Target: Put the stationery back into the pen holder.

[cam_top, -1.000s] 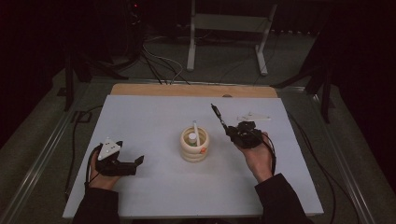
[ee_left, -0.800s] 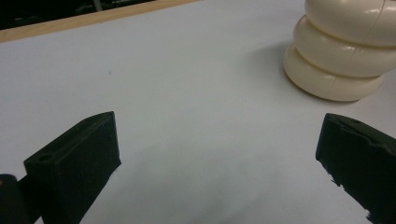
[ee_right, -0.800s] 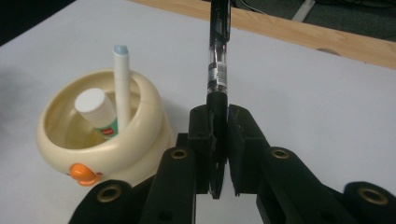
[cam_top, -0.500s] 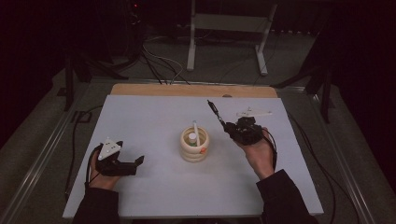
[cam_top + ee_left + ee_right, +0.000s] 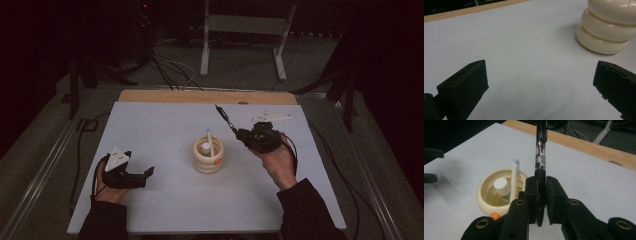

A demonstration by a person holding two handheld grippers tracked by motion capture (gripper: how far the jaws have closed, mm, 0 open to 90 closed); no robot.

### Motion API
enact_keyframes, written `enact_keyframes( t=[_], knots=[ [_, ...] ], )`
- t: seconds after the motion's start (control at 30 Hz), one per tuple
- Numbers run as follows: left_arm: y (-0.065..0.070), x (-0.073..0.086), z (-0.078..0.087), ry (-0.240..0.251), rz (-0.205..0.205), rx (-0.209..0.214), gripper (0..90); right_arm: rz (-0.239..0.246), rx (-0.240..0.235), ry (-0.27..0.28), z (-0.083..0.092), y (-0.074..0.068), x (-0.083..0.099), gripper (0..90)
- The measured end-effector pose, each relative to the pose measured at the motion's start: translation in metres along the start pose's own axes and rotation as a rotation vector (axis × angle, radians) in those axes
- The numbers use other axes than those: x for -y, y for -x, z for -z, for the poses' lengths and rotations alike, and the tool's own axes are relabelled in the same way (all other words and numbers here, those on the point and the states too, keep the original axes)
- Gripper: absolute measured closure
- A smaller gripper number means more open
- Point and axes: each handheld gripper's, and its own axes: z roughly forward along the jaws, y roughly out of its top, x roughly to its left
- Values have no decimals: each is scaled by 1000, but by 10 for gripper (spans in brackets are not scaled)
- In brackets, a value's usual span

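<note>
We hold a black pen (image 5: 541, 152) clamped between the jaws of the right tool (image 5: 541, 195), raised above the surface (image 5: 150, 130) just beside the cream ribbed holder (image 5: 208, 156); the holder already contains a white stick (image 5: 514, 180) and a small white-capped tube (image 5: 501, 187); we judge the pick-up complete and the insertion of the pen outstanding; the left tool (image 5: 142, 175) rests on the surface, jaws wide apart and gripping nothing, well clear of the holder.
</note>
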Motion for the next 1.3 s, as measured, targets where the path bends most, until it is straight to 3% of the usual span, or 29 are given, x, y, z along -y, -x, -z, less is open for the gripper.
enact_keyframes(
  t=[0.43, 0.83, 1.3],
  knots=[
    [0, 0, 0, 1, 1, 1, 1, 102, -60, -25, 6, -12, -12, 811],
    [0, 0, 0, 0, 1, 1, 1, 213, -100, -92, 8, -20, -18, 810],
    [0, 0, 0, -1, 1, 1, 1, 257, -131, -176, 5, -20, -10, 808]
  ],
)
